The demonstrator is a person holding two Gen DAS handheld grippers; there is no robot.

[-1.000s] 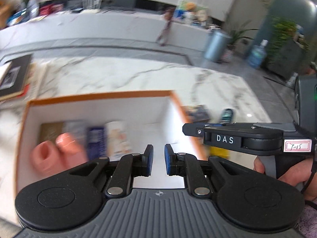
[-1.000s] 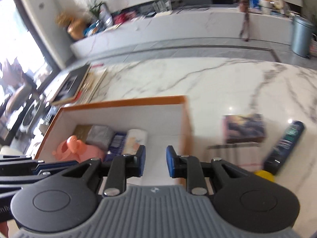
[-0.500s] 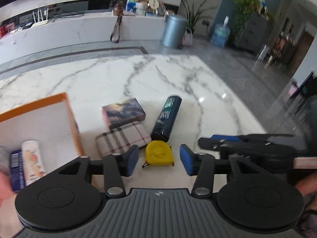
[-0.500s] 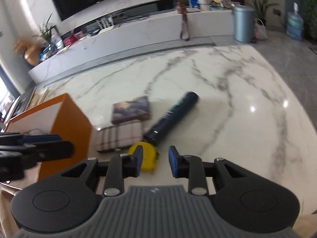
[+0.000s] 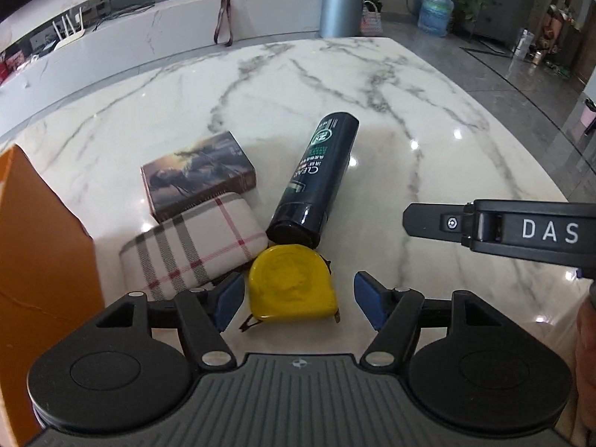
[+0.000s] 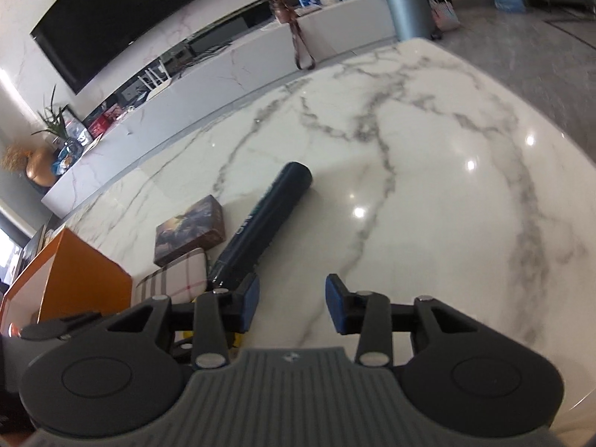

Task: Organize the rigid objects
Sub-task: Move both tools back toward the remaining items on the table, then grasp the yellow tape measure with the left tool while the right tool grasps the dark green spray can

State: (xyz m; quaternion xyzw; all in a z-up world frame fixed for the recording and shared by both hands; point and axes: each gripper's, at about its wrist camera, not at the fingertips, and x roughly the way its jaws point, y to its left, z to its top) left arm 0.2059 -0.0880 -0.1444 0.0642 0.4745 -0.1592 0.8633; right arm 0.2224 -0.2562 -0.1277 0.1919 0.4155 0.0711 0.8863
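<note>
Left hand-held gripper (image 5: 298,300): I have it released, blue pads spread wide at the lower centre of the left wrist frame, the yellow tape measure (image 5: 292,285) lying flat on the counter (image 5: 409,111) between them. The left pad sits just beside the tape's edge; whether it touches, I cannot tell. The right pad is clear of it.

Right hand-held gripper (image 6: 290,307): released as well, pads apart over bare marble at the lower centre of its own frame, holding nothing. Its side arm, lettered DAS, juts in from the right edge of the left wrist frame.

Tape measure: just below the capped end of the dark bottle (image 5: 316,180), apparently touching it, with the plaid case (image 5: 193,244) against its upper left.

Dark bottle: lying on its side, running from centre frame up and to the right, green and white lettering on top. In the right wrist frame its near end lies just beside my left pad.

Plaid case: cream with grey and red stripes, left of centre, pressed against the picture box (image 5: 197,173) behind it.

Picture box: flat on the counter, upper left of the cluster, near the bottle but apart from it.

Orange bin (image 5: 44,260): only its outer wall shows, along the left edge of both frames.

Background: grey trash can (image 5: 342,5), upper centre, on the floor beyond the counter.
</note>
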